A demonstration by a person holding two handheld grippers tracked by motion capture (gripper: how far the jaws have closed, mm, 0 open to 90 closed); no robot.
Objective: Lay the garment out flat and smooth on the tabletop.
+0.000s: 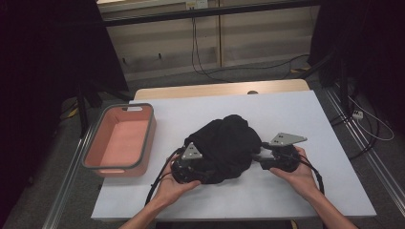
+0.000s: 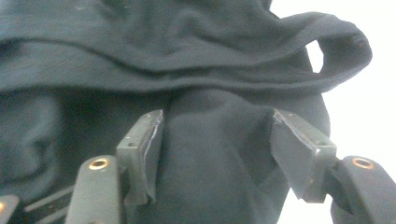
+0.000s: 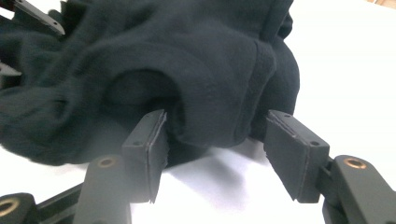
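A black garment [image 1: 224, 145] is lying bunched in a heap on the white table [image 1: 286, 109], a little below the centre of the high view. The left gripper [image 1: 191, 167] is sitting at the heap's lower left edge, its jaws standing apart with a fold of the dark cloth [image 2: 215, 154] bulging between them, the pads not pressing on it. The right gripper [image 1: 267, 160] is resting at the heap's right side, its jaws standing apart too, the cloth's hem [image 3: 219, 116] hanging just ahead of them over bare table. A pink bin [image 1: 119, 140] with a grey rim is standing at the left of the high view, well apart from the garment.
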